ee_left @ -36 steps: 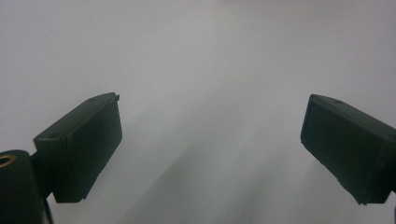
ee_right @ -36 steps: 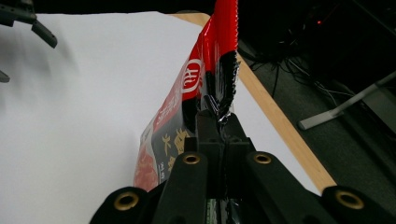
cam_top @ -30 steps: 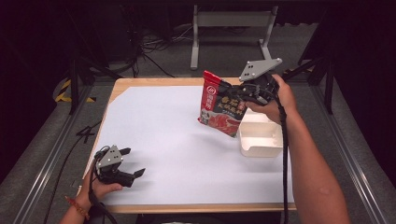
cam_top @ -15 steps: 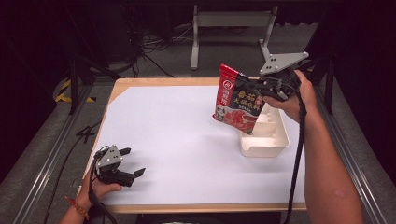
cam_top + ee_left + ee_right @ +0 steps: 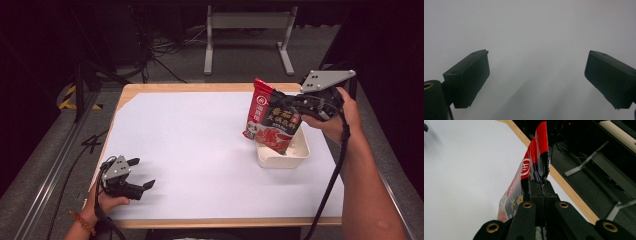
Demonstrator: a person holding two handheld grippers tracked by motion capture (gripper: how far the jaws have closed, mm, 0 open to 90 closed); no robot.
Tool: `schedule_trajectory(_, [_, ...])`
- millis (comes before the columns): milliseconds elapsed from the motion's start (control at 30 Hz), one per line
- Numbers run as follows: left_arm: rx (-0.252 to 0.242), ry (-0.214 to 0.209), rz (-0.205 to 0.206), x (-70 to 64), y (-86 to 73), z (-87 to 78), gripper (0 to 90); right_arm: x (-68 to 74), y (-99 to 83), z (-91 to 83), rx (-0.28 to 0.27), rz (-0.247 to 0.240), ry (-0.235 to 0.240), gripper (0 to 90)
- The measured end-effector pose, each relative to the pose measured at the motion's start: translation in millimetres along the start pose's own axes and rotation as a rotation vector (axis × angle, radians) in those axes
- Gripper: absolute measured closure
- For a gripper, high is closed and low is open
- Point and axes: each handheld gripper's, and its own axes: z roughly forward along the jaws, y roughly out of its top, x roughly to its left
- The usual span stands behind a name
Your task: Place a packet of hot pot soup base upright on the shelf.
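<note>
The right claw (image 5: 300, 106) is clamped tight on the side edge of a red bag (image 5: 270, 121). In the right gripper view both black jaws press flat together with the thin bag edge (image 5: 536, 162) squeezed between them. The bag hangs in the air near the right edge of the table (image 5: 150, 90), and its bottom tip dips just inside a white box (image 5: 300, 152) that sits below it.

I think the step now is to set the bag down into the box. To do it well, the hand should go down slowly and keep the squeeze firm, because the bag is soft and floppy and could slip or swing. The bag looks longer than the box, so it helps to tilt it and lay it along the long way of the box. The claw should let go only when the bag rests on something.

The white box has low walls and no lid. Apart from the bag's tip, I cannot see anything in it. I cannot tell what is inside the bag.

The left claw (image 5: 141, 173) rests near the front left corner of the table. Its jaws are wide apart and it holds nothing.
</note>
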Motion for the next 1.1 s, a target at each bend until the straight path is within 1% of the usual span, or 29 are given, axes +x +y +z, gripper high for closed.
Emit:
schedule_trajectory(67, [0.002,0.002,0.004,0.1,0.4,0.1,6.9,-0.3,-4.3,-2.7,-0.001,0.009,-0.001,89.5])
schedule_trajectory(200, [0.001,0.001,0.007,0.0,0.3,-0.2,6.9,-3.6,-12.5,-10.1,-0.002,0.024,-0.027,89.4])
schedule_trajectory(300, [0.001,0.001,0.007,0.1,0.5,0.1,6.9,-6.0,-19.3,-16.8,0.001,0.030,-0.036,89.4])
schedule_trajectory(500, [-0.002,-0.001,0.005,-0.1,0.9,0.4,7.0,-8.9,-29.9,-20.8,0.015,0.046,-0.043,89.5])
schedule_trajectory(700, [0.004,-0.004,0.007,-0.2,1.2,1.2,7.0,-8.2,-39.1,-16.8,0.026,0.060,-0.039,89.5])
schedule_trajectory(800, [0.005,-0.001,0.009,0.2,1.2,1.2,7.5,-7.0,-42.1,-12.2,0.035,0.063,-0.037,89.4])
schedule_trajectory(833, [0.004,-0.002,0.004,-0.1,1.1,1.4,7.5,-6.5,-43.4,-10.2,0.041,0.067,-0.039,89.4])
schedule_trajectory(1100, [0.007,0.001,0.008,0.0,1.2,1.8,7.5,-4.0,-52.7,0.2,0.049,0.089,-0.038,89.4])
